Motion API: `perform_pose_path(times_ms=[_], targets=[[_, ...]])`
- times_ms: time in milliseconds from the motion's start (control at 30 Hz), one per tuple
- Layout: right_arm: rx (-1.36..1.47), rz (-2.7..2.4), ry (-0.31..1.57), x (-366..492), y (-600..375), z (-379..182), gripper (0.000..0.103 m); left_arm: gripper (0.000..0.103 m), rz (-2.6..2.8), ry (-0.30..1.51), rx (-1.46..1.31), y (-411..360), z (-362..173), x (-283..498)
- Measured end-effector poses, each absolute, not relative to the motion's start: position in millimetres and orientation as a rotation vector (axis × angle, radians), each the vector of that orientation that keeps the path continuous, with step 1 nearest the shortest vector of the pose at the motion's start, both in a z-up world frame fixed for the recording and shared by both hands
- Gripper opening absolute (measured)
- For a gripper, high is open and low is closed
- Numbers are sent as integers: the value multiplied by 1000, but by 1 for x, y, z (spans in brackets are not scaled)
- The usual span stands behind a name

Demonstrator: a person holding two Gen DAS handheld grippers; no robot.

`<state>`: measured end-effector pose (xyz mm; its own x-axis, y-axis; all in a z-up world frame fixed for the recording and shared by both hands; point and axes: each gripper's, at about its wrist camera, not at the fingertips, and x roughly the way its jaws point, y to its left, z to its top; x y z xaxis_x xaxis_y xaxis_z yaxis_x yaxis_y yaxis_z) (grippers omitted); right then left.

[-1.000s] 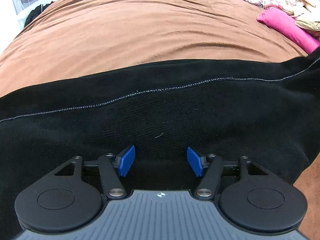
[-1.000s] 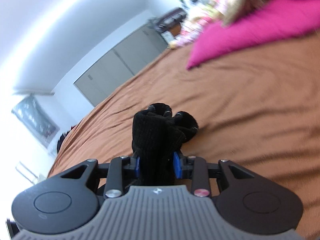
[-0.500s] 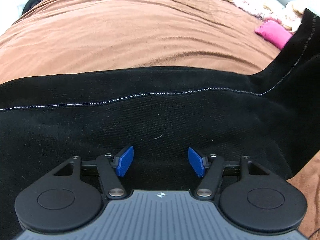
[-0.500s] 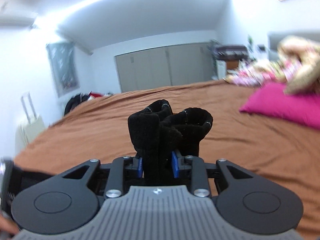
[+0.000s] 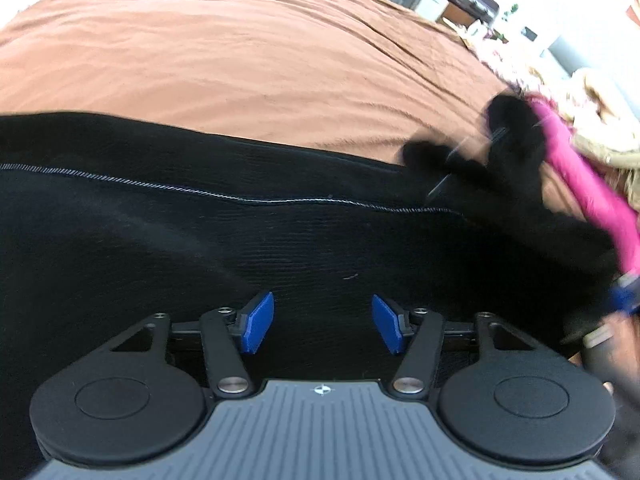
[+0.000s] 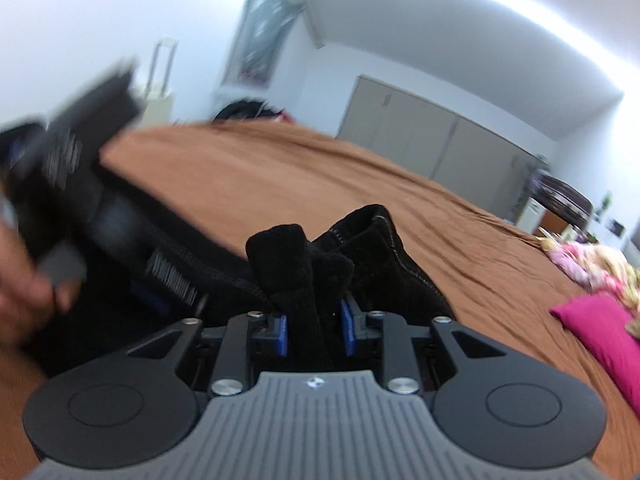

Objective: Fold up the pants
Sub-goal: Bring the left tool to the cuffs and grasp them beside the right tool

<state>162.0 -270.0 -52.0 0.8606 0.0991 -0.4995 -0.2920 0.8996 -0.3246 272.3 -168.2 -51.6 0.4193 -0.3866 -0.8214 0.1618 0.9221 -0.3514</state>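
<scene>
A bed (image 5: 248, 52) covered in a brown sheet fills both views and carries everything else. Across its near part lie the black pants (image 5: 240, 248), spread flat as a wide dark band with a pale stitched seam running along their length. At their right end the cloth rises off the bed in a bunched fold (image 6: 320, 252). A pink pillow (image 5: 588, 188) lies at the bed's far right, beside a heap of pale and flowered cloth (image 6: 596, 260). Grey cupboard doors (image 6: 432, 144) stand against the back wall, and a framed picture (image 6: 260, 36) hangs on the wall to their left.

The left gripper (image 5: 322, 322) hovers low over the flat part of the pants, its jaws spread wide with nothing between the blue pads (image 5: 258, 322). The right gripper (image 6: 316, 330) has its jaws clenched on the bunched fold of the pants, which stands up out of them above the bed. In the right wrist view the left gripper shows as a dark blur at the left edge, with the hand (image 6: 24, 280) holding it.
</scene>
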Motion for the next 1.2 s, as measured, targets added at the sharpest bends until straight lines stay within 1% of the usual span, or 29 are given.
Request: perform_pose_path(times_ms=[133, 167, 233, 267, 300, 367, 433, 467, 567, 700, 767, 833, 867, 900, 933, 1000, 1033, 1067, 1133, 1200], targets=[[-583, 252, 540, 163, -240, -86, 21, 66, -362, 1095, -271, -153, -49, 270], [-628, 256, 545, 163, -237, -94, 21, 65, -364, 1098, -282, -151, -48, 270], [-712, 263, 553, 160, -227, -110, 21, 59, -350, 1114, -290, -148, -49, 273], [-740, 267, 564, 159, -225, -116, 22, 58, -347, 1120, -297, -147, -49, 273], [-764, 275, 580, 159, -223, -121, 22, 61, -355, 1118, -313, -145, -49, 273], [-822, 288, 585, 152, -219, -130, 26, 63, -359, 1119, -347, -143, -49, 274], [-859, 287, 578, 146, -218, -132, 30, 70, -362, 1120, -365, -143, -49, 275], [-861, 287, 578, 143, -218, -130, 31, 70, -365, 1120, -370, -143, -49, 275], [-830, 294, 578, 134, -221, -118, 36, 71, -381, 1127, -361, -148, -47, 275], [-772, 296, 581, 125, -231, -108, 47, 72, -423, 1143, -381, -157, -49, 276], [-761, 289, 588, 124, -232, -108, 47, 72, -419, 1155, -386, -161, -52, 275], [-739, 291, 594, 128, -232, -107, 46, 72, -412, 1162, -407, -161, -54, 276], [-730, 294, 597, 137, -234, -107, 43, 72, -417, 1166, -434, -160, -55, 277], [-721, 304, 601, 137, -233, -108, 35, 72, -429, 1169, -459, -160, -55, 279], [-721, 305, 604, 135, -230, -108, 33, 71, -435, 1171, -475, -159, -54, 279], [-729, 299, 590, 133, -229, -109, 22, 72, -450, 1150, -480, -159, -51, 277], [-725, 300, 581, 128, -228, -110, 19, 72, -462, 1151, -485, -160, -51, 277], [-718, 300, 563, 126, -229, -109, 18, 72, -469, 1160, -494, -161, -52, 278], [-713, 306, 530, 127, -235, -106, 17, 78, -477, 1180, -526, -162, -56, 280], [-717, 313, 513, 122, -234, -105, 16, 79, -487, 1218, -556, -166, -64, 284]])
